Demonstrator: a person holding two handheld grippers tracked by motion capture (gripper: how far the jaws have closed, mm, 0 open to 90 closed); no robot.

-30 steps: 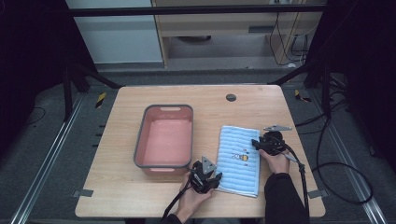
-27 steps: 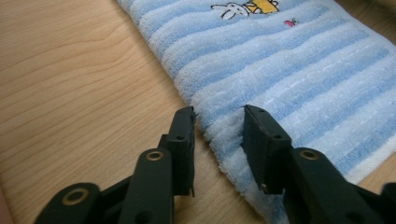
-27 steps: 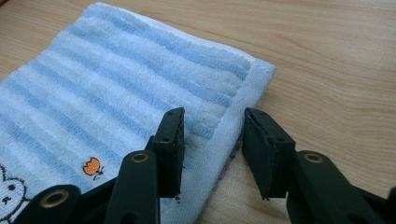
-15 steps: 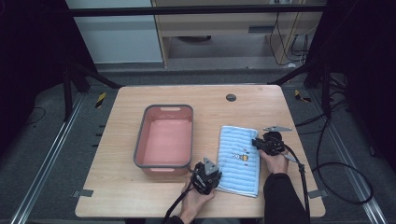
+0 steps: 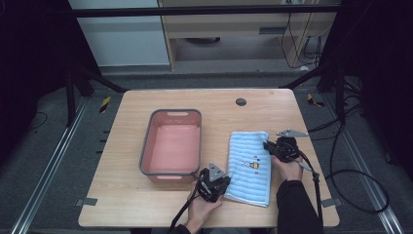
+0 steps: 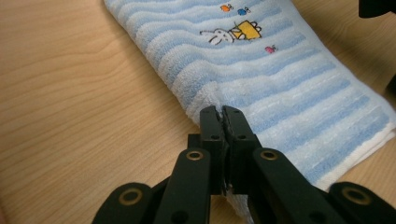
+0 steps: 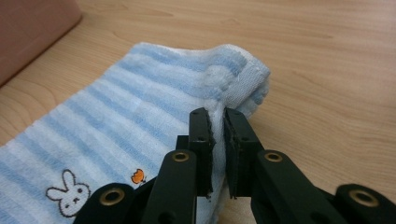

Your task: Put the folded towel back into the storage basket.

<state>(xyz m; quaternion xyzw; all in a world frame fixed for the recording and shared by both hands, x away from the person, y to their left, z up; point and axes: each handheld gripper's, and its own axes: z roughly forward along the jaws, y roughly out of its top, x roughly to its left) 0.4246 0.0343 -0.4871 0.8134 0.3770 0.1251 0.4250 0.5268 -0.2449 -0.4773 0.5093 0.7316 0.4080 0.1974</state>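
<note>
A blue-and-white striped towel (image 5: 251, 165) with a small rabbit print lies folded on the wooden table (image 5: 122, 195). My left gripper (image 5: 225, 187) is at the towel's near left edge. Its jaws have just been closing and now pinch the towel (image 6: 280, 79) edge, so the left gripper (image 6: 222, 114) is shut on it. My right gripper (image 5: 267, 145) is at the far right corner. Its jaws have also just been closing, and the right gripper (image 7: 215, 116) is shut on a raised fold of the towel (image 7: 116, 116).
A pink tub (image 5: 144, 146) stands left of the towel, close to my left gripper, and its wall (image 7: 32, 28) shows in the right gripper view. A small dark disc (image 5: 240, 102) sits at the table's far side. Cables trail off the near edge.
Both hands have stayed at the towel's edges. The left gripper's jaws look drawn together compared with a second ago. The towel lies as before.
</note>
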